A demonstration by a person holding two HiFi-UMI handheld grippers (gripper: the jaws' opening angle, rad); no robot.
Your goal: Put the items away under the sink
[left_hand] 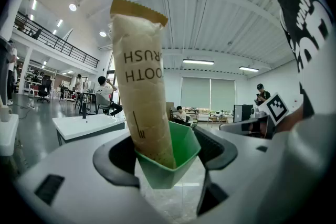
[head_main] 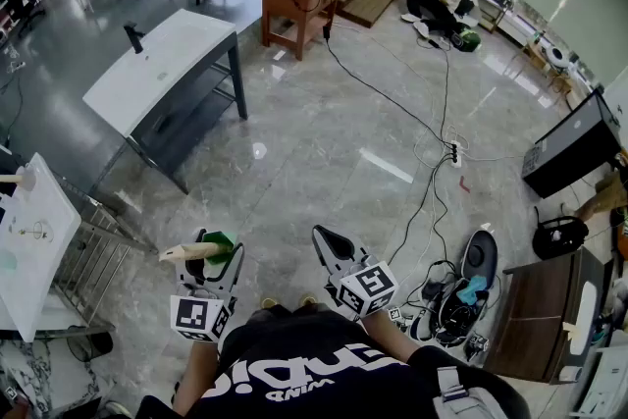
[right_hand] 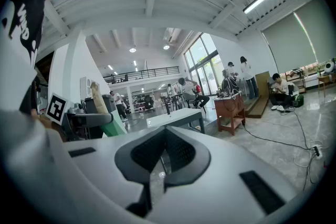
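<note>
A green cup with a paper-wrapped toothbrush standing in it sits between the jaws of my left gripper, which is shut on the cup. In the left gripper view the cup fills the gap between the pads and the toothbrush pack leans up and to the left. My right gripper is beside it, shut and empty, and its tips meet in the right gripper view. The white sink unit with a black tap stands ahead on the left, and a dark shelf shows under it.
A wooden table stands beyond the sink. Black cables and a power strip cross the floor on the right, near a bag and a dark cabinet. A white counter and a metal rack are close on my left.
</note>
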